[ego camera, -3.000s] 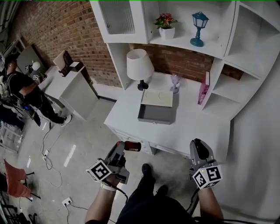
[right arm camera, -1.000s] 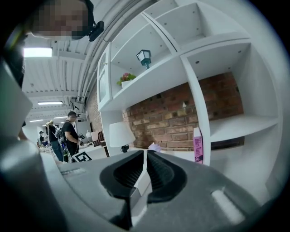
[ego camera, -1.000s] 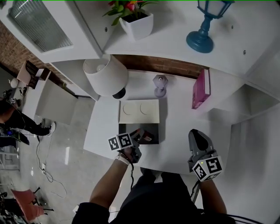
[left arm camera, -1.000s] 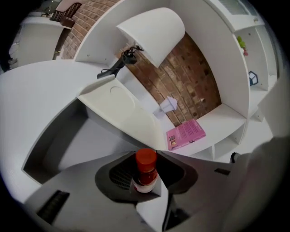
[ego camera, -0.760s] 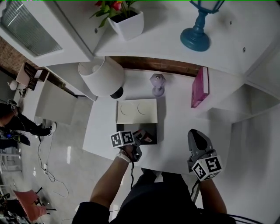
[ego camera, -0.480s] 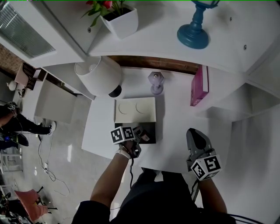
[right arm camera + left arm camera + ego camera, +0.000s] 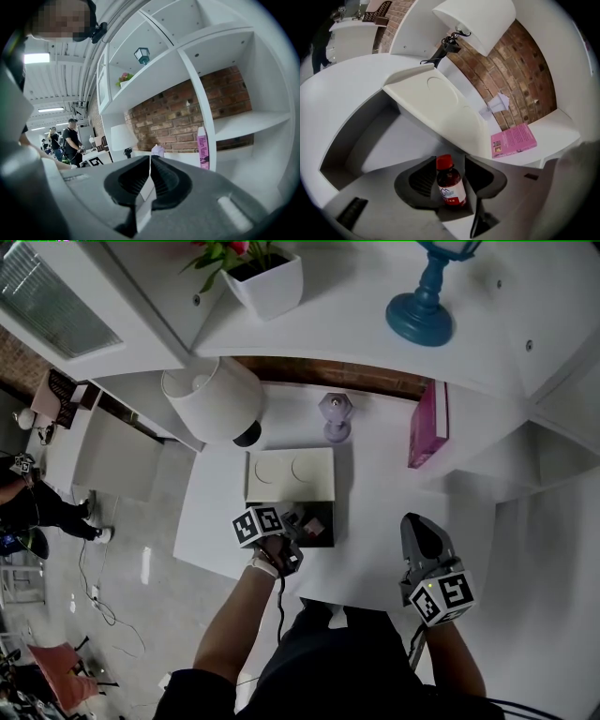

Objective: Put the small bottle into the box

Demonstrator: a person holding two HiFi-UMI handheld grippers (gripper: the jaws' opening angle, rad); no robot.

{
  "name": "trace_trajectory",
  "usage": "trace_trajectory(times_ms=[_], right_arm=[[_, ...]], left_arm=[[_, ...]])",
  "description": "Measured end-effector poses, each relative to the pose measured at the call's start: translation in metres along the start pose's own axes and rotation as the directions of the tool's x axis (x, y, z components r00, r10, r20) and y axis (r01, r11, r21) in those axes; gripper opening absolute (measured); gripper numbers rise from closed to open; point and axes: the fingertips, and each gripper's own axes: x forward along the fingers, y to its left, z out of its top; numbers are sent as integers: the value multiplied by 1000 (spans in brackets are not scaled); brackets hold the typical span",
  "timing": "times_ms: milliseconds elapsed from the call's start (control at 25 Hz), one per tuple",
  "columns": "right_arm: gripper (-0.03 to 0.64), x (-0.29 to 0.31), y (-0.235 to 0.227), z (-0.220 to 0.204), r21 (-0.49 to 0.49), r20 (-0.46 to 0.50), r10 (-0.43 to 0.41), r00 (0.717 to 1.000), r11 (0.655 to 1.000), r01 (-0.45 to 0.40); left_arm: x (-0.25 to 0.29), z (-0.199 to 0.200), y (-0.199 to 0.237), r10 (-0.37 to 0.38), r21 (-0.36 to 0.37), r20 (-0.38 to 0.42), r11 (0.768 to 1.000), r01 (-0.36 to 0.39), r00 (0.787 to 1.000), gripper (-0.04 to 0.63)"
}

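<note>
A small brown bottle (image 7: pixel 450 184) with a red cap and a white label sits between the jaws of my left gripper (image 7: pixel 451 177), which is shut on it. In the head view that left gripper (image 7: pixel 305 523) holds the bottle (image 7: pixel 315 526) over the open grey box (image 7: pixel 325 513) on the white desk. The box's cream lid (image 7: pixel 290 474) stands open behind it; the lid (image 7: pixel 436 105) also shows in the left gripper view above the box's grey inside (image 7: pixel 389 145). My right gripper (image 7: pixel 417 532) hovers shut near the desk's front edge, to the right of the box, holding nothing.
A white lamp (image 7: pixel 214 401), a small lilac ornament (image 7: pixel 337 415) and a pink book (image 7: pixel 427 426) stand at the back of the desk (image 7: pixel 384 512). Shelves above hold a potted plant (image 7: pixel 262 274) and a blue lantern (image 7: pixel 427 292). People stand far left on the floor.
Over three seconds I have come up to the desk. My left gripper has carried the bottle forward over the open box. The right gripper has kept its place.
</note>
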Motion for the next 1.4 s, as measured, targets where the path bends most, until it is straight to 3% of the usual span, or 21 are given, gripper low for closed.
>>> trace_trajectory(times_ms=[280, 520, 720, 960, 1040, 1120, 1400], right_arm=[[6, 6, 4, 1, -30, -13, -16, 1000, 999, 16], [14, 15, 18, 7, -66, -20, 3, 1000, 998, -4], [14, 21, 36, 17, -93, -12, 42, 999, 995, -43], [15, 25, 54, 35, -128, 21, 73, 997, 989, -70], [15, 25, 61, 43, -146, 34, 86, 996, 986, -80], [17, 25, 69, 51, -179, 47, 98, 994, 980, -88], [21, 21, 99, 81, -284, 102, 147, 984, 952, -113]], left_arm=[[-25, 2, -19, -71, 84, 38, 994, 67, 997, 187], [-64, 14, -43, -135, 215, 105, 970, 110, 985, 187], [-97, 26, -51, -148, 281, 172, 955, 95, 974, 187], [-143, 44, -66, -163, 413, 293, 910, 29, 942, 187], [-165, 54, -76, -175, 466, 369, 884, -19, 913, 187], [-187, 63, -92, -208, 532, 441, 844, -67, 873, 187], [-251, 73, -144, -338, 707, 581, 660, -254, 740, 187]])
